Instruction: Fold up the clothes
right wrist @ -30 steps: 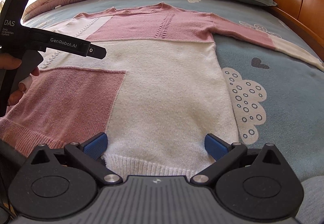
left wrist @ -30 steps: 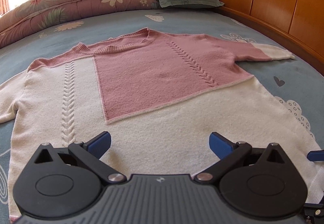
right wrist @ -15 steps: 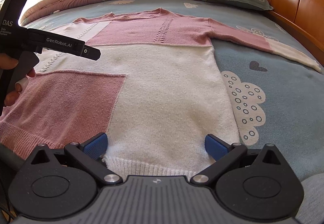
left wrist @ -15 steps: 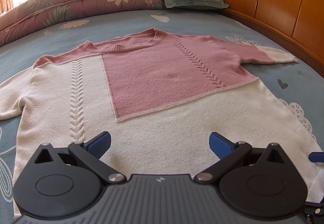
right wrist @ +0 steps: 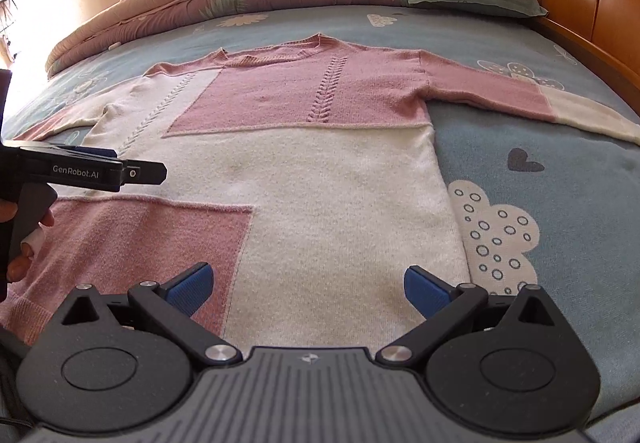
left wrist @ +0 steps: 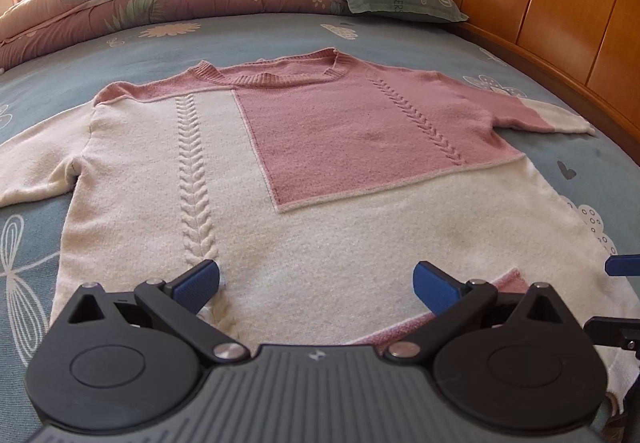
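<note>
Both my tongs, left (left wrist: 316, 281) and right (right wrist: 306, 285), gape over the soft, floppy sweater (right wrist: 320, 211); I'd pinch its hem corners

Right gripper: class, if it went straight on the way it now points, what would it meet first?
Probably the sweater: the open right gripper points low along its white lower body, towards the pink chest panel. Its height above the knit is unclear.

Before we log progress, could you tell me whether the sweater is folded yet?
Spread flat: the sweater lies open, both sleeves out sideways.
</note>
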Demonstrator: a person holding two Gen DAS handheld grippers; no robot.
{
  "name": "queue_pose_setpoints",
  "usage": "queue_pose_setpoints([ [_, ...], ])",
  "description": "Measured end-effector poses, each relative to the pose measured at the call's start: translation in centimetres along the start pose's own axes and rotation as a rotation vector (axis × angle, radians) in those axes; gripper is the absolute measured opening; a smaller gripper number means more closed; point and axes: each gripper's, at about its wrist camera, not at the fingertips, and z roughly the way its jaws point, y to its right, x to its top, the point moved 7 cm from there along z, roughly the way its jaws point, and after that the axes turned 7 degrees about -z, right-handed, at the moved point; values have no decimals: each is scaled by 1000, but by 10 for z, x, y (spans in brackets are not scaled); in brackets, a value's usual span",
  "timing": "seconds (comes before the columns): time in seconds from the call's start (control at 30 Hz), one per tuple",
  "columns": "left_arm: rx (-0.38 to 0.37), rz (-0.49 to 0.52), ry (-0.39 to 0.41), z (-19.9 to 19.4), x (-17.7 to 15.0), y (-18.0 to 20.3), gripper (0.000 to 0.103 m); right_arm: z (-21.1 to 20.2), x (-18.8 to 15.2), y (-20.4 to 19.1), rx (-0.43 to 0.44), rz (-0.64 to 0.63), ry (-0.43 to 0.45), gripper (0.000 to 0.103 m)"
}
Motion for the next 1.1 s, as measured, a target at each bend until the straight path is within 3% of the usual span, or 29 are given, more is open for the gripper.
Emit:
queue_pose_setpoints([
  [0.23, -66, -63, -21, -3, -1, -13, 102, 39, 48, -1, 125, 11, 19, 103],
  [0.33, -96, -66, -15, -6, -6, -15, 102, 58, 36, 1, 188, 84, -18, 103],
  [0.43, -95, -55, 1, -7, -8, -14, 102, 54, 30, -6, 187, -30, -17, 103],
  [0.67, -20, -83, -18, -1, -5, -9, 102, 53, 30, 0, 225, -28, -26, 103],
  [0.87, 37, -151, -145, -11, 2, -16, 102, 55, 31, -2, 221, -47, -34, 103],
  [0.97, 43, -201, -118, -21, 21, -34, 102, 57, 32, -5, 202, -76, -39, 103],
  [1.1, 127, -248, -67, -26, 64, -82, 102, 57, 28, -11, 164, -130, -19, 103],
])
